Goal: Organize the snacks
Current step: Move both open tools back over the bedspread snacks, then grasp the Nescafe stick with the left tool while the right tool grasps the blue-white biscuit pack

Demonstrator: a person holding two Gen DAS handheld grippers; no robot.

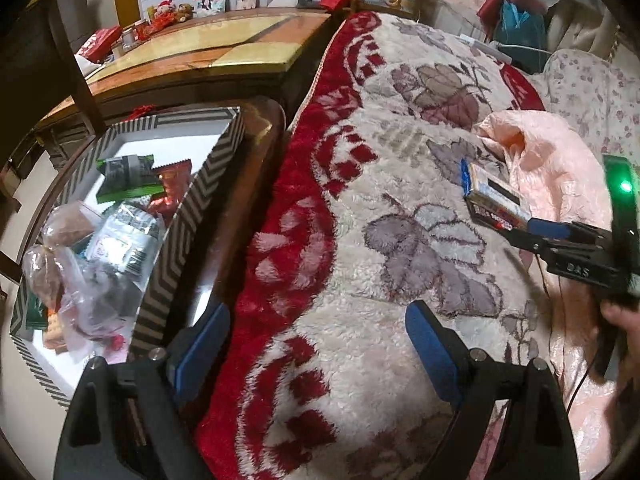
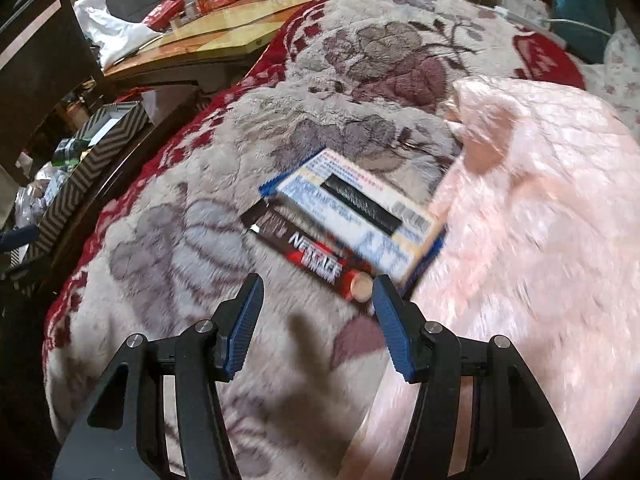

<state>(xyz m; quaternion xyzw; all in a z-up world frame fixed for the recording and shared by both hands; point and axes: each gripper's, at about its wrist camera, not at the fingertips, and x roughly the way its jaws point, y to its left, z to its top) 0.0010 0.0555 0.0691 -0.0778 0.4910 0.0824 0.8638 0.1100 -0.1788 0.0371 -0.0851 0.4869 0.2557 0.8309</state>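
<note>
Though blurred, packets [image 2: 352, 232] seemingly overlap.

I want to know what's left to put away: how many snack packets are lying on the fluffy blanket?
2, stacked beside the pink cloth: a white-and-blue packet lying on a dark red-and-black packet. More could be hidden under the cloth.

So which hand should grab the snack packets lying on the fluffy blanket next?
Probably the right. The right gripper is open just short of the red-and-black wafer packet and the white-and-blue packet on it. The left gripper is open over bare flowered blanket, farther away.
</note>
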